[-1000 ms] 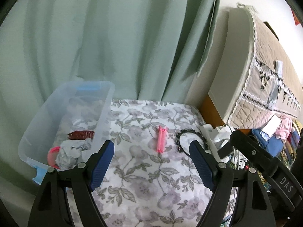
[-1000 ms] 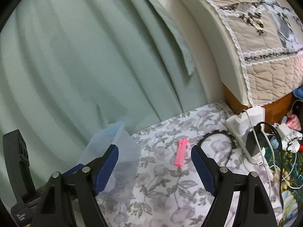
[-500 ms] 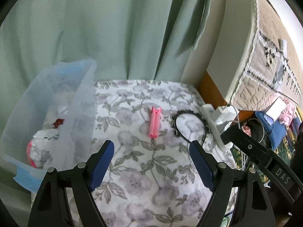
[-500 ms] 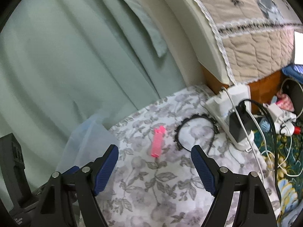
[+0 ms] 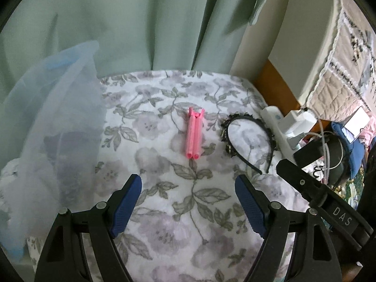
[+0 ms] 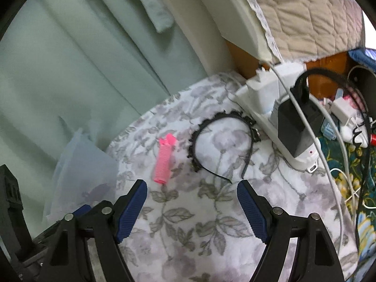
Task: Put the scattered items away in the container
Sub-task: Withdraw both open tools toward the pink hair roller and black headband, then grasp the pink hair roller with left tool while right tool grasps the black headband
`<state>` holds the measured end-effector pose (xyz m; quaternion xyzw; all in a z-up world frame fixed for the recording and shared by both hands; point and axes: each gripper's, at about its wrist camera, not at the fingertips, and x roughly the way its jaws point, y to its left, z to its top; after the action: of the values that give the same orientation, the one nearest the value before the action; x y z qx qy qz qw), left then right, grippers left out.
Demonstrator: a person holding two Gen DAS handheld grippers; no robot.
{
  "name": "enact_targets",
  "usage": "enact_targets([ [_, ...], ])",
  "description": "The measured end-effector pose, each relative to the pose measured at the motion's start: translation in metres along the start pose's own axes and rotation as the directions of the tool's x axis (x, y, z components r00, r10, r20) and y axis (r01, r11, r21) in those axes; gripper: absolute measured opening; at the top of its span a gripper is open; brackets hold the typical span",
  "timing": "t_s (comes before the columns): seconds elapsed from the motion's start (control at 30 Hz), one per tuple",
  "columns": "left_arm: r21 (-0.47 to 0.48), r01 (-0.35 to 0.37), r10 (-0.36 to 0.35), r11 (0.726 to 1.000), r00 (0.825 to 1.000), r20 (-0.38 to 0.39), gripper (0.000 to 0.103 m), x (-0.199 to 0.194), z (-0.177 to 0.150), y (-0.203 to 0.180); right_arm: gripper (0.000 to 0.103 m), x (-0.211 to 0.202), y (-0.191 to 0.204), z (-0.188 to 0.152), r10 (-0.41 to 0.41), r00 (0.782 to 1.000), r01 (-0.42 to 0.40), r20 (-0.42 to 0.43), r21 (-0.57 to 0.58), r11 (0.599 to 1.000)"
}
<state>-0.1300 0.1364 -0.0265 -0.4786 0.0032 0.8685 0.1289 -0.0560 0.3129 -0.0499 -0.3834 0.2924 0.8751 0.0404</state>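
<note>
On the floral-covered desk [image 5: 164, 223], two scattered items remain outside the translucent plastic container [image 5: 58, 122], which stands at the left edge against the green curtain [image 5: 141, 23]. The pink hair roller clip [image 5: 194, 134] lies near the centre of the cloth, its long axis pointing away from the left gripper [image 5: 188, 202]. The black headband [image 5: 249, 141] lies just to its right, with its open ends toward the camera and its crown close beside the white power strip [image 5: 282, 131]. Both the left gripper and the right gripper [image 6: 191, 208] have their fingers spread wide and empty, hovering short of the items. The roller clip is judged light and fairly stiff, with a ribbed surface that should resist slipping; take hold across its two tubes at mid-length. The headband is judged light, thin and springy; take hold at one plain side arm, not at the toothed trim, which may snag the cloth. Obstructions sit at the right: the power strip carries a black adapter [image 6: 298, 127] and several cables [image 6: 329, 164], which appear to run close to the headband, though blur leaves contact uncertain. The container's contents are too blurred to identify.
</note>
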Motion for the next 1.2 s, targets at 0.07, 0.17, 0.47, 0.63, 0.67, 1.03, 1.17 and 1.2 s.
enact_targets([
  [0.07,0.001,0.003,-0.003,1.0,1.0,-0.017,0.082,0.013,0.001,0.001,0.082,0.008,-0.006,0.0,-0.017,1.0,0.017,-0.01,0.01,1.0],
  [0.17,-0.01,0.003,-0.004,1.0,0.999,-0.038,0.082,0.031,0.004,0.005,0.082,0.02,-0.016,-0.001,-0.055,0.998,0.056,-0.02,0.029,0.998],
  [0.47,-0.033,0.029,-0.031,0.999,0.998,-0.056,0.082,0.072,0.019,0.011,0.082,0.046,-0.019,0.003,-0.108,0.994,0.108,-0.025,-0.017,0.994],
  [0.63,-0.024,0.047,-0.048,0.999,0.998,-0.051,0.081,0.087,0.028,0.009,0.081,0.056,-0.026,0.006,-0.166,0.986,0.166,-0.013,0.002,0.986],
  [0.67,-0.022,0.049,-0.05,0.999,0.997,-0.05,0.081,0.09,0.029,0.008,0.081,0.059,-0.027,0.007,-0.177,0.984,0.177,-0.017,0.005,0.984],
  [1.03,-0.004,0.063,-0.063,0.998,0.996,-0.06,0.06,0.12,0.04,0.002,0.061,0.081,-0.031,0.019,-0.273,0.962,0.273,0.013,0.0,0.962],
  [1.17,-0.004,0.064,-0.064,0.998,0.996,-0.066,0.052,0.13,0.043,0.004,0.052,0.086,-0.031,0.023,-0.307,0.951,0.307,0.043,0.004,0.952],
  [1.2,-0.006,0.062,-0.062,0.998,0.996,-0.065,0.051,0.131,0.043,0.005,0.052,0.087,-0.03,0.024,-0.31,0.949,0.311,0.048,0.003,0.951],
])
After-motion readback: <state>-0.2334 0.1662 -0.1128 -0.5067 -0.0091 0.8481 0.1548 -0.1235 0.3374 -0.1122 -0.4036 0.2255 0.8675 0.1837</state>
